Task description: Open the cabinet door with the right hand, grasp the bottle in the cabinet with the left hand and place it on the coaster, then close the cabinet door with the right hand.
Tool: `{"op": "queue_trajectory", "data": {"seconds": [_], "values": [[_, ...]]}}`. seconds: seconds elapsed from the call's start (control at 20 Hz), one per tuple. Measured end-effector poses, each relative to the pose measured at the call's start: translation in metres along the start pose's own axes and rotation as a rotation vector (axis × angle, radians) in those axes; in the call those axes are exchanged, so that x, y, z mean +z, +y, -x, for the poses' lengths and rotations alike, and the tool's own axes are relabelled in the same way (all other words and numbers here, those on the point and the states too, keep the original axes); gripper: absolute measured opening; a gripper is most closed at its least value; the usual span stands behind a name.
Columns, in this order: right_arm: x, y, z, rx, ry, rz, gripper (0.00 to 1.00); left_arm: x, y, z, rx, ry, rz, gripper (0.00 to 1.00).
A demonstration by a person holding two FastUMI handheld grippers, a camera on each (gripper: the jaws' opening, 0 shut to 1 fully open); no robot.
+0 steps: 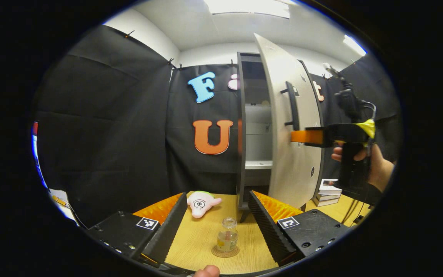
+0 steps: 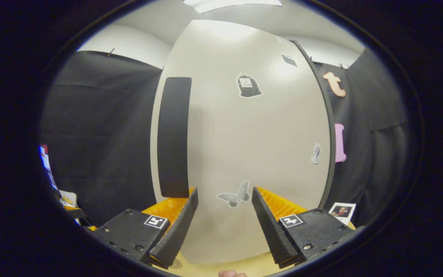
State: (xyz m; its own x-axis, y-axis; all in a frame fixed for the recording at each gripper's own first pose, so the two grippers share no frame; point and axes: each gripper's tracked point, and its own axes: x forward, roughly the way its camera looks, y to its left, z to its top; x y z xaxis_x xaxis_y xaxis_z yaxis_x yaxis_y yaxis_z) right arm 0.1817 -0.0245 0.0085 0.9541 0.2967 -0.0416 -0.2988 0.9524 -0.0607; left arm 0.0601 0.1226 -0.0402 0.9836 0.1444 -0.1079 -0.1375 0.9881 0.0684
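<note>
A small clear bottle (image 1: 227, 237) with yellowish liquid stands upright on a round coaster (image 1: 225, 252) on the wooden table. My left gripper (image 1: 218, 194) is open around it, fingers wide apart and touching nothing. The tall cabinet (image 1: 241, 115) stands behind, its pale door (image 1: 296, 165) swung partly open, with a dark bar handle (image 1: 292, 105). A hand holds my right gripper (image 1: 298, 136) with its tips at the door's face below the handle. In the right gripper view the door (image 2: 244, 134) is very close, the handle (image 2: 173, 136) is at left, and the right gripper (image 2: 224, 200) is open.
A pink plush toy (image 1: 201, 203) lies on the table (image 1: 202, 238) just beyond the bottle, left of the cabinet's foot. A stack of books (image 1: 328, 191) sits at the right behind the door. The cabinet's shelves (image 1: 258, 164) look bare.
</note>
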Motion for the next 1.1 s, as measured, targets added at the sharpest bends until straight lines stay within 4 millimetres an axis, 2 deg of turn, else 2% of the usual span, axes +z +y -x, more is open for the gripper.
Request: {"op": "queue_trajectory", "data": {"seconds": [0.1, 0.25, 0.45, 0.65, 0.85, 1.0, 1.1], "values": [[0.004, -0.005, -0.008, -0.03, -0.017, 0.032, 0.92, -0.002, 0.001, 0.0, 0.007, 0.008, 0.002, 1.0], [0.004, -0.005, -0.017, -0.051, -0.022, 0.033, 0.91, -0.007, 0.003, 0.0, 0.014, 0.02, 0.006, 0.96], [0.001, -0.006, -0.01, -0.054, -0.013, -0.005, 0.93, -0.01, 0.005, 0.005, 0.011, 0.031, 0.021, 0.97], [0.002, -0.012, 0.016, -0.064, -0.028, -0.018, 0.93, -0.008, -0.005, 0.009, -0.016, 0.039, 0.045, 0.97], [0.003, -0.014, 0.063, -0.065, -0.04, -0.046, 0.93, 0.002, -0.018, 0.015, -0.046, 0.017, 0.05, 0.95], [0.007, -0.032, 0.101, -0.112, -0.069, -0.024, 0.93, 0.003, -0.039, 0.016, -0.104, 0.025, 0.056, 0.95], [0.008, -0.046, 0.122, -0.16, -0.079, -0.019, 0.93, 0.014, -0.047, 0.02, -0.127, 0.007, 0.061, 0.95]]}}
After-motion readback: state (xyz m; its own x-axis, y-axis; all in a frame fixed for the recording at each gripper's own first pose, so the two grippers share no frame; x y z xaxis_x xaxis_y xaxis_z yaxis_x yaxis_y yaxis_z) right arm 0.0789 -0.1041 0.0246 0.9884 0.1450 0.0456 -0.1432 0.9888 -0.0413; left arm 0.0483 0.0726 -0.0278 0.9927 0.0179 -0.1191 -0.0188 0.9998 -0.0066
